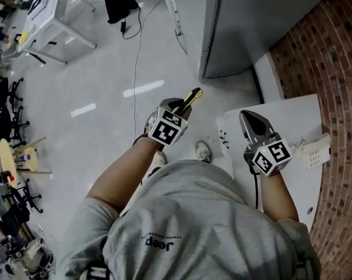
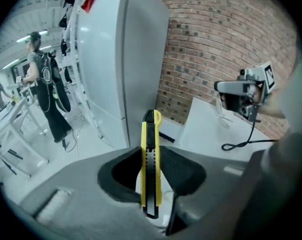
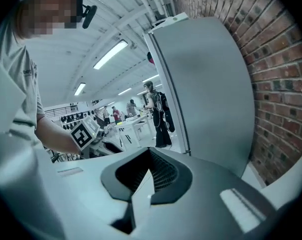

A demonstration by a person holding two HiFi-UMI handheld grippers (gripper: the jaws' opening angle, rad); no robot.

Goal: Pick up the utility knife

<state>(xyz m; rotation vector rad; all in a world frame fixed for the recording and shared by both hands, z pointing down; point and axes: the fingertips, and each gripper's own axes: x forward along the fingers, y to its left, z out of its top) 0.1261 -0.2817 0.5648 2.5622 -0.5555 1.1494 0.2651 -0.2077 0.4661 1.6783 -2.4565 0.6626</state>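
Left gripper [image 1: 177, 108] — jaws clamped on the yellow utility knife [image 2: 151, 169], held over the pale floor [image 1: 106, 69]. Right gripper [image 1: 248, 119] — jaws together, empty, over the white table [image 1: 292, 118] beside the brick wall [image 1: 333, 45]. Ceiling lights [image 3: 111, 54] appear in the right gripper view, not the head view.

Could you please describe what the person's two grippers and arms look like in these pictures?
Both the left gripper and right gripper have grey bodies with dark ribbed fingers, each carrying a white cube of black square markers. A black cable trails from the right one. The person wears a grey short-sleeved T-shirt.
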